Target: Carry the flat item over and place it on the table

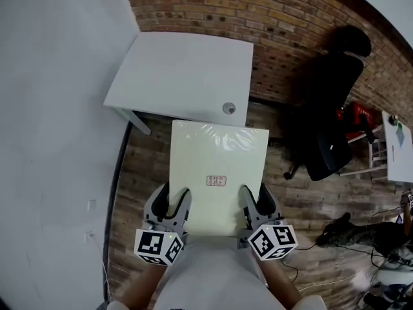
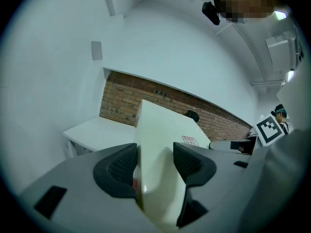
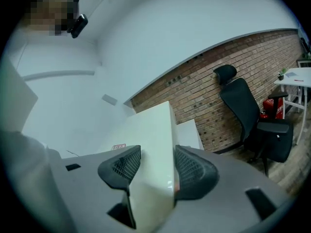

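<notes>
A flat cream-white panel [image 1: 218,173] with a small red-printed label hangs level in the air above the wood floor, just short of the white table [image 1: 181,70]. My left gripper [image 1: 173,196] is shut on its near left edge, and my right gripper [image 1: 256,196] is shut on its near right edge. In the left gripper view the panel [image 2: 163,144] runs edge-on between the black ribbed pads of that gripper [image 2: 154,166], with the table [image 2: 92,127] beyond. The right gripper [image 3: 151,166] clamps the panel [image 3: 150,135] the same way.
A small round object [image 1: 228,108] lies at the table's near right corner. A brick wall [image 1: 290,18] runs behind the table. A black office chair [image 1: 332,108] stands to the right, with a red item [image 1: 358,115] and another white table [image 1: 400,147] past it. Cables [image 1: 361,237] trail across the floor.
</notes>
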Demonstrator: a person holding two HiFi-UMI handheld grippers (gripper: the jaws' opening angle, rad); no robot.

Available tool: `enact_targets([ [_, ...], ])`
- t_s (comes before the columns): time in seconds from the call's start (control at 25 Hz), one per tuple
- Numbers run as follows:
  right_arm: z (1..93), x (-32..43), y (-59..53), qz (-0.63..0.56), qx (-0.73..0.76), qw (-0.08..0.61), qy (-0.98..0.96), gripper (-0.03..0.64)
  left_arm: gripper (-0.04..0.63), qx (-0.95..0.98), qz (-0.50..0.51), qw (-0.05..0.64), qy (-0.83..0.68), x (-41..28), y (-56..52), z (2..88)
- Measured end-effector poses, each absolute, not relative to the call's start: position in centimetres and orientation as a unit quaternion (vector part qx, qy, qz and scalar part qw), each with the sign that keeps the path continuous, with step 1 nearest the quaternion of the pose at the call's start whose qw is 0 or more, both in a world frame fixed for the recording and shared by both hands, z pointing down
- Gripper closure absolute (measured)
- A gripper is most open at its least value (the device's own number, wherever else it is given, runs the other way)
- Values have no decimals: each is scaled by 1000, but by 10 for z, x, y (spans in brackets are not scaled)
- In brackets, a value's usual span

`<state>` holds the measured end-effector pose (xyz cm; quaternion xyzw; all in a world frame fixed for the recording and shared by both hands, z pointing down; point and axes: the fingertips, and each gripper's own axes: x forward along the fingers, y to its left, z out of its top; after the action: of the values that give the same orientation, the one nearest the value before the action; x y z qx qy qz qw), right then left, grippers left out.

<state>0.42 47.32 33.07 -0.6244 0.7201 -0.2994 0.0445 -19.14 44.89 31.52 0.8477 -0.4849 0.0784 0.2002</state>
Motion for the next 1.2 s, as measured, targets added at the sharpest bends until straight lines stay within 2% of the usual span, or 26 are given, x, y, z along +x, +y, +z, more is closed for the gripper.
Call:
enact_targets([
  [0.52,317,80,478,-303,-595,43,743,376,357,831,63,206,-512,-119,469,300],
  [0.84,325,99,422,-305,-589,42,747,376,358,826,67,203,-522,-99,416,306],
  [1.2,323,103,289,-302,-570,26,764,376,359,810,55,211,-545,-95,294,308],
])
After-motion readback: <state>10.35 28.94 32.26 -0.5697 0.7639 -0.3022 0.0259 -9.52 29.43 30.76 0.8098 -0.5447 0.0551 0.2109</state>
